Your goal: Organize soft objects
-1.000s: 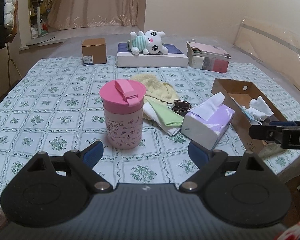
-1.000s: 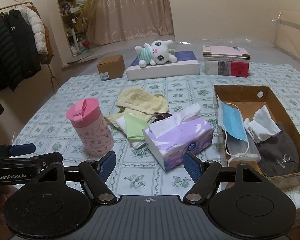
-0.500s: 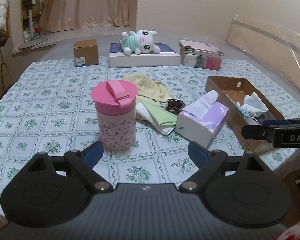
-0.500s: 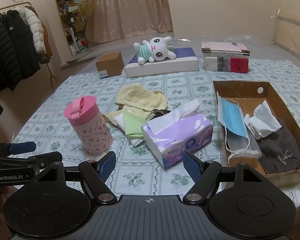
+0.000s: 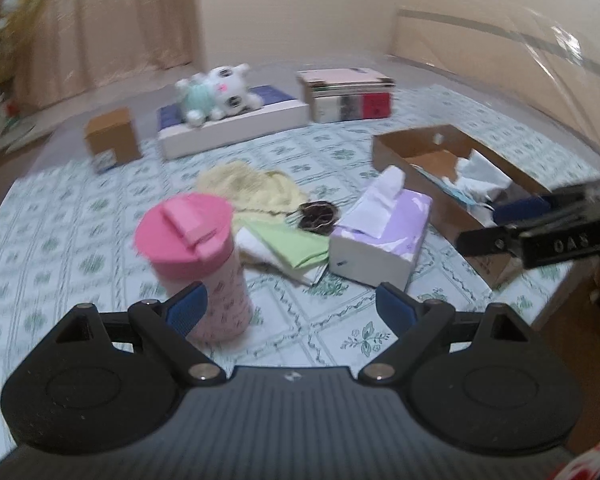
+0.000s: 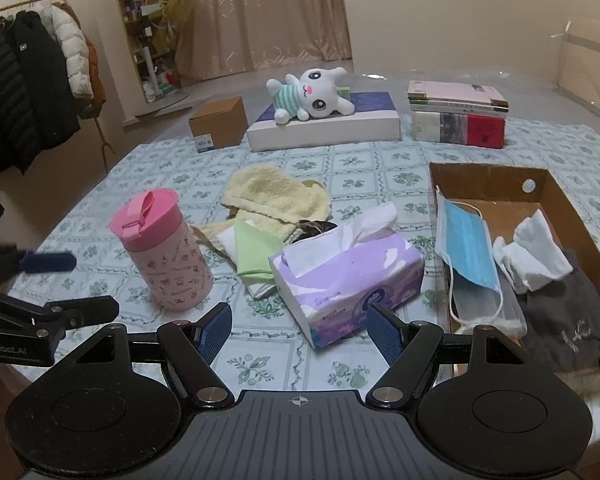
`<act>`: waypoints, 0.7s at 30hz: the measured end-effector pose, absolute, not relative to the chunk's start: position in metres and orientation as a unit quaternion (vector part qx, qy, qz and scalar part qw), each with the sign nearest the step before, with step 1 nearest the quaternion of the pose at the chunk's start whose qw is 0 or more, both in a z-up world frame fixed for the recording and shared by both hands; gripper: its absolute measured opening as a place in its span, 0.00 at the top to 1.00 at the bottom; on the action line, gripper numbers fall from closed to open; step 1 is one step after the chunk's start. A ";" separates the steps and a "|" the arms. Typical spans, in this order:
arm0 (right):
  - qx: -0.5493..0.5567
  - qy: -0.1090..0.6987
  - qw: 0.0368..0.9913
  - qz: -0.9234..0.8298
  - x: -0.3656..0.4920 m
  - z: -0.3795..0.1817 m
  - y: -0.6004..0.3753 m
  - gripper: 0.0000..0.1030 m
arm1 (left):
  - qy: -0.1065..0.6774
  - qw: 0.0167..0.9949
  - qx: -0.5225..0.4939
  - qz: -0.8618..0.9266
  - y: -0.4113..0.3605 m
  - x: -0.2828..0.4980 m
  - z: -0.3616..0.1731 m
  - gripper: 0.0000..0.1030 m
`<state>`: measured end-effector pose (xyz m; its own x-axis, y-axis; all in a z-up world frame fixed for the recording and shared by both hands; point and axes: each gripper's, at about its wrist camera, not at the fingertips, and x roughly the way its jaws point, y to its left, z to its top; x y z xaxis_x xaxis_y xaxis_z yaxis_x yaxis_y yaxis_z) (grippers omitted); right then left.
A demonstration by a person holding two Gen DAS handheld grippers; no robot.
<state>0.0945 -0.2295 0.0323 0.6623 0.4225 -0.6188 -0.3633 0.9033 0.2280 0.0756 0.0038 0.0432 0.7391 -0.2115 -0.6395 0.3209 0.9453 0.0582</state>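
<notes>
A yellow towel [image 6: 276, 196] lies mid-table with a folded green cloth [image 6: 254, 250] and a dark scrunchie [image 6: 314, 226] beside it. A purple tissue pack [image 6: 352, 276] lies in front of them. The cardboard tray [image 6: 496, 178] on the right holds a blue mask [image 6: 466, 244], white cloth [image 6: 534, 254] and a grey hat [image 6: 560, 316]. A plush bunny [image 6: 314, 94] lies at the back. My left gripper [image 5: 292, 304] is open and empty near the pink cup [image 5: 198, 256]. My right gripper [image 6: 300, 328] is open and empty before the tissue pack.
A small brown box [image 6: 219, 124], a flat white box [image 6: 324, 128] under the bunny and a stack of books [image 6: 458, 116] stand along the back. Coats hang on a rack [image 6: 28, 88] at the left. The table's front edge lies just under both grippers.
The left gripper has swung right, blurring its view; the cup now sits behind its left finger. The right gripper has edged forward and lower towards the tissue pack. Both stay open.
</notes>
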 end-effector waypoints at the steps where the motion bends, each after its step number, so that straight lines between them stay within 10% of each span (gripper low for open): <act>1: 0.036 0.349 0.910 0.222 0.098 0.032 -0.230 0.28 | 0.330 0.926 0.100 -0.153 0.002 0.079 0.043 0.13; 21: -0.188 0.319 0.859 0.354 0.178 0.037 -0.205 0.28 | 0.250 0.779 0.488 -0.304 -0.042 0.133 0.003 0.32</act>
<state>0.1776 -0.2052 0.0365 0.5461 0.4883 -0.6806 -0.7280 0.6786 -0.0972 0.1335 -0.0422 0.0033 0.6900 -0.2294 -0.6864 0.7179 0.3378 0.6087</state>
